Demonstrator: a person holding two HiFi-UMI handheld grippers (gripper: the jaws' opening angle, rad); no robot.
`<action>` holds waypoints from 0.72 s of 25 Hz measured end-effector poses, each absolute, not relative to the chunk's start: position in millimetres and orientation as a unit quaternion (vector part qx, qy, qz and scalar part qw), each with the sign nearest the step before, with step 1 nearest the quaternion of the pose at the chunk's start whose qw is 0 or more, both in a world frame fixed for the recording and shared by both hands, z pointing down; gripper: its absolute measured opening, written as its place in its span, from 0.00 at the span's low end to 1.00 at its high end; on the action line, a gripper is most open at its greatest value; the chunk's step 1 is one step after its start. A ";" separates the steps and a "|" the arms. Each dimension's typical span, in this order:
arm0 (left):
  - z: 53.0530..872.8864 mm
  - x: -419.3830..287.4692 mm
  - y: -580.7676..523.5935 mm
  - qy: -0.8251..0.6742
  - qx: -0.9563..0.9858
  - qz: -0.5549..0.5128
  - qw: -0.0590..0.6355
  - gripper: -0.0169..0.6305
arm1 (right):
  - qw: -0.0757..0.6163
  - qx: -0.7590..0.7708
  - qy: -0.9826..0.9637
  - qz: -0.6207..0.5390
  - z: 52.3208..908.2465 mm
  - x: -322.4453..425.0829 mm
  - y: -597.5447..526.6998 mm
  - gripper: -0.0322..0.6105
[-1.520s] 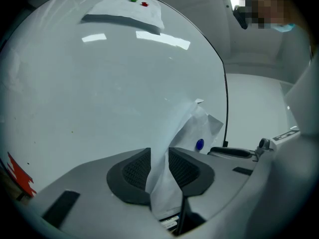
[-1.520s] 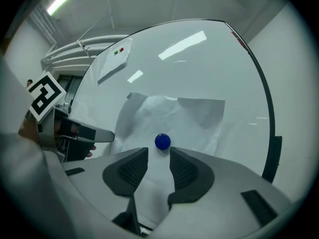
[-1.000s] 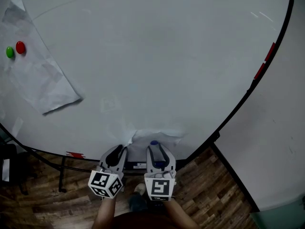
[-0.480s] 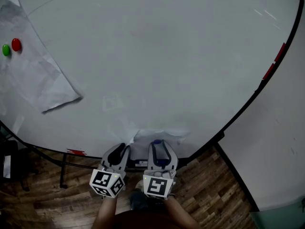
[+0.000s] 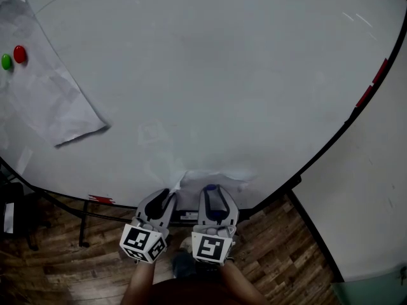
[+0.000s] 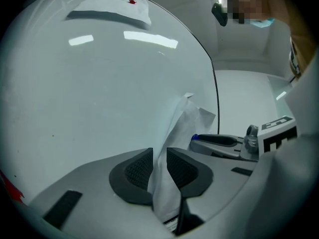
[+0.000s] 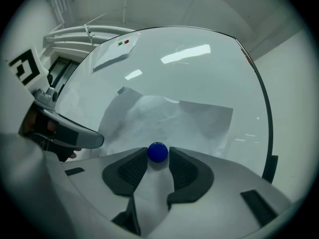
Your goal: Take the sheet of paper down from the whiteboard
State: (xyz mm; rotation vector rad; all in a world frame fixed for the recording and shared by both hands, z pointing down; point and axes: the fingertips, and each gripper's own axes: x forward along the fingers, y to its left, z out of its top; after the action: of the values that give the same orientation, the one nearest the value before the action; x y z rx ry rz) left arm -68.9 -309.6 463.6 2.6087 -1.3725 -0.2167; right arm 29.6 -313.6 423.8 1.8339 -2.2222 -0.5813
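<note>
Right gripper view: right tongs (image 7: 158, 159) closing on blue magnet (image 7: 158, 151); left tongs (image 6: 159, 157) clamp the sheet (image 6: 182, 126).

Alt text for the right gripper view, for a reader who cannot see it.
The right hand-held gripper is closing its jaws around a round blue magnet between their tips, which sits on a crumpled sheet of paper against a whiteboard. Far up the board, a second sheet carries a red magnet and a green magnet.
</note>
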 end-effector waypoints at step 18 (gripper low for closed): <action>463.6 -65.2 -314.0 -0.468 0.876 -0.060 0.100 0.06 | 0.119 0.623 -0.751 -0.181 426.5 31.2 -312.3 0.26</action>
State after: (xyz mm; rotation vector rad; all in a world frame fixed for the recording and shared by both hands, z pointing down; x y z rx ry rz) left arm -65.2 -314.0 463.6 2.5896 -1.3840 -0.1786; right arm 31.2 -312.3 426.5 1.8213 -2.1967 -0.5303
